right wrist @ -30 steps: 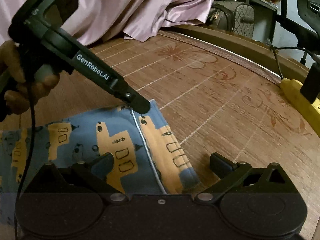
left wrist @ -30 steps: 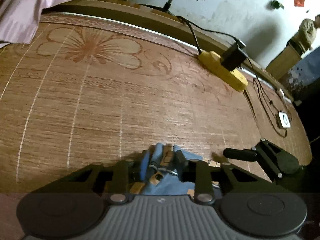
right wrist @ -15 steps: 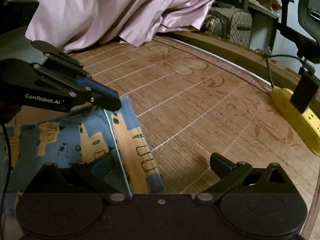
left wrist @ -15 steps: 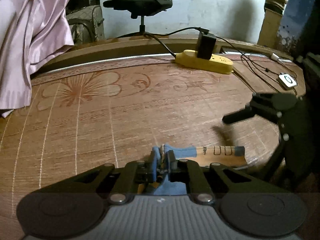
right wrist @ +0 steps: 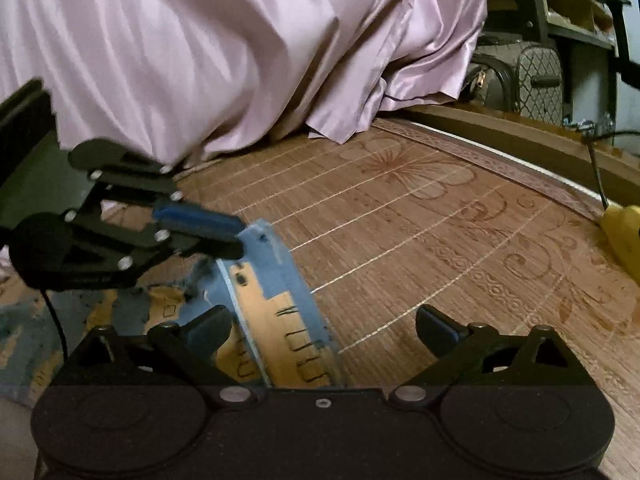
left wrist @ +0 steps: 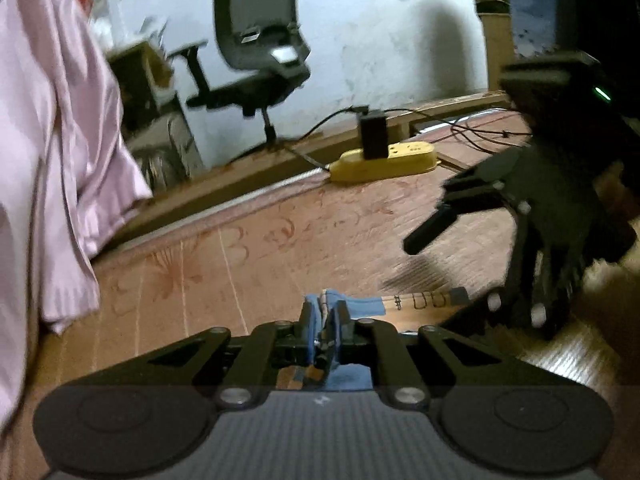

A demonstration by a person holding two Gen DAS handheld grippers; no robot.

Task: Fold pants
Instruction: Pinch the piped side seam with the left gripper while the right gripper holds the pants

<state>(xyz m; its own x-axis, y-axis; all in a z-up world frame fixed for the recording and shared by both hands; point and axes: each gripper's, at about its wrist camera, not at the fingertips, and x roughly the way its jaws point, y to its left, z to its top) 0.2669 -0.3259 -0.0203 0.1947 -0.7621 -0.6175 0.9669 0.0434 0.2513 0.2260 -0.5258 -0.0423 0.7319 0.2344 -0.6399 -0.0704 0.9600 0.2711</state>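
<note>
Glossy pink satin sheet, matt woven bamboo mat, soft printed cloth pants.

Blue-and-orange patterned pants, hem edge lifted, apparently pinched, rest on mat

My left gripper is hiding the pants edge it's pinching. My right gripper is blurring w/ motion. The power strip & pants are getting cut off at frame edges in right view.
</note>
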